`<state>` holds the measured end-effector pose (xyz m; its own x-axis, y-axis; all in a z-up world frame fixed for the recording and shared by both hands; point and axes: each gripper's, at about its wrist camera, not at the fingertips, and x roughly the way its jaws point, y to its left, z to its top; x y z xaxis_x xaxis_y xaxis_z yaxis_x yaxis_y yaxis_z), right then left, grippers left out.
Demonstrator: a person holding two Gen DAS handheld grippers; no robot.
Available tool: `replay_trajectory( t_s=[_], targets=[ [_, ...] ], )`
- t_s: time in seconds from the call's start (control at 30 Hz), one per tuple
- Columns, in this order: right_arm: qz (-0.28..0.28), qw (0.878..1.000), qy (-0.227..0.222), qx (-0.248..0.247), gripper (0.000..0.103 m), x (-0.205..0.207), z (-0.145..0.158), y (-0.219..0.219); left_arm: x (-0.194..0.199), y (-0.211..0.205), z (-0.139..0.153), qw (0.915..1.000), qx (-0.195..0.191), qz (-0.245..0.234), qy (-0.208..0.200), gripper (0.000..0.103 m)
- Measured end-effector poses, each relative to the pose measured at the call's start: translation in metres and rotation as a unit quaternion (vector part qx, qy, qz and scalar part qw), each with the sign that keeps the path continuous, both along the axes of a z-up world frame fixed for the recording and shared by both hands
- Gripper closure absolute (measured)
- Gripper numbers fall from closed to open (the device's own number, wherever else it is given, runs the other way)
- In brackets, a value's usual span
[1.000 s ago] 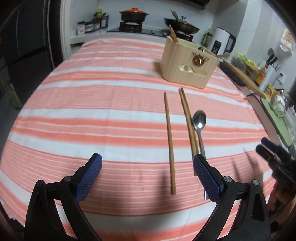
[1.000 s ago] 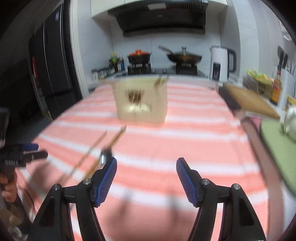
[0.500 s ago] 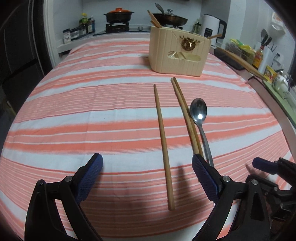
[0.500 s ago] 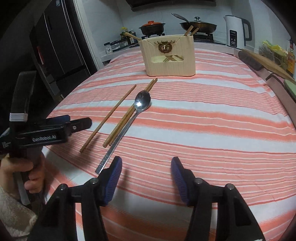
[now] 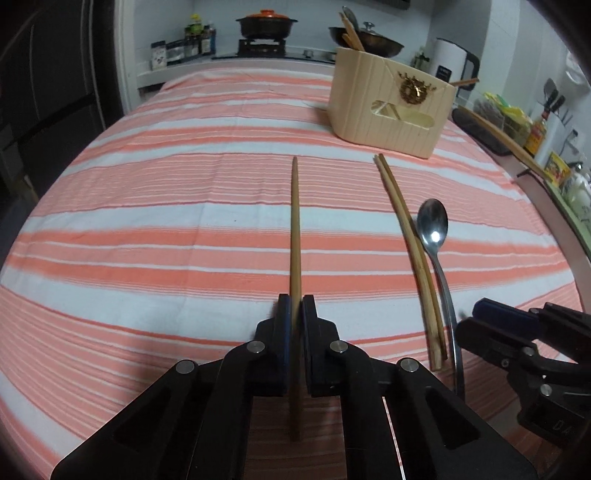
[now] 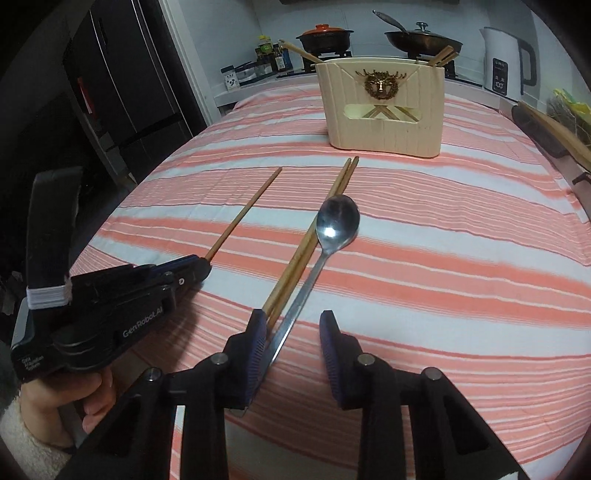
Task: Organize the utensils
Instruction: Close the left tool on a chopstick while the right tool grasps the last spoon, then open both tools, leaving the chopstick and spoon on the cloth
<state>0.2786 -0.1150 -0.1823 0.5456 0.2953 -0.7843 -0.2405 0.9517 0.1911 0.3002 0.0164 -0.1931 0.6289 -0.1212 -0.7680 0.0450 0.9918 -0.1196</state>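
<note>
My left gripper (image 5: 294, 314) is shut on a single wooden chopstick (image 5: 294, 221), near its close end; the chopstick points away over the striped cloth. It also shows in the right wrist view (image 6: 245, 210), with the left gripper (image 6: 192, 271) at its end. A pair of chopsticks (image 5: 406, 236) and a steel spoon (image 5: 434, 229) lie to the right. My right gripper (image 6: 293, 332) is open around the spoon handle (image 6: 295, 314); its left pad touches the handle. The cream utensil holder (image 6: 384, 110) stands beyond, holding chopsticks.
The table carries an orange-and-white striped cloth (image 5: 147, 221). A wooden board (image 6: 554, 129) lies along the right edge. A stove with pots (image 6: 325, 35), a kettle (image 6: 506, 62) and jars stand behind. A dark fridge (image 6: 122, 92) is at the left.
My left gripper moved in and shut on the single chopstick. My right gripper moved forward and narrowed around the spoon handle.
</note>
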Motion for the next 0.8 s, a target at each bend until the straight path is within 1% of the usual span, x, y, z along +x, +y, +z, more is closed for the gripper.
replay_trajectory(
  t_s=[0.03,0.1,0.13,0.2,0.33,0.4,0.57,0.6,0.67,0.7,0.73,0.77,0.8],
  targets=[
    [0.002,1.0,0.005,-0.006,0.073,0.003,-0.004,0.005,0.0,0.001,0.0,1.0,-0.003,0.002,0.0,0.099],
    [0.005,0.999,0.014,-0.038,0.086,0.007,-0.012,0.013,0.0,0.001,0.0,1.0,-0.003,0.003,0.001,0.098],
    [0.002,0.999,0.003,-0.045,0.09,0.005,-0.012,0.013,0.0,0.0,-0.001,1.0,-0.002,0.003,0.0,0.097],
    [-0.001,0.998,-0.003,-0.07,0.091,0.002,-0.012,0.011,0.0,0.0,-0.001,1.0,0.001,0.003,0.0,0.097],
    [-0.028,0.996,-0.002,-0.08,0.096,-0.001,-0.012,-0.015,0.0,0.001,-0.001,1.0,-0.002,0.002,0.0,0.097],
    [-0.04,0.995,-0.007,-0.089,0.095,-0.002,-0.011,-0.031,0.001,0.0,-0.001,1.0,0.0,0.002,0.0,0.097],
    [-0.097,0.987,-0.017,-0.13,0.095,-0.007,-0.012,-0.079,0.001,0.002,-0.001,1.0,0.001,0.0,0.001,0.097],
    [-0.109,0.984,-0.019,-0.137,0.095,-0.009,-0.011,-0.089,0.001,0.002,0.0,1.0,-0.001,-0.004,0.003,0.093],
    [-0.121,0.983,-0.021,-0.137,0.095,-0.01,-0.011,-0.108,0.004,-0.001,0.002,0.9997,-0.007,-0.021,0.008,0.076],
    [-0.118,0.984,-0.021,-0.135,0.094,-0.01,-0.011,-0.114,0.006,-0.005,0.003,0.9996,-0.002,-0.028,0.01,0.051],
    [-0.112,0.985,-0.022,-0.133,0.091,-0.008,-0.011,-0.119,0.009,-0.009,0.005,0.9994,0.015,-0.029,0.01,0.026],
    [-0.106,0.985,-0.022,-0.133,0.074,-0.006,-0.01,-0.121,0.012,-0.013,0.007,0.9989,0.036,-0.029,0.007,0.02],
    [-0.101,0.985,-0.023,-0.137,0.062,-0.004,-0.01,-0.122,0.015,-0.016,0.008,0.9982,0.052,-0.031,0.001,0.018]
  ],
)
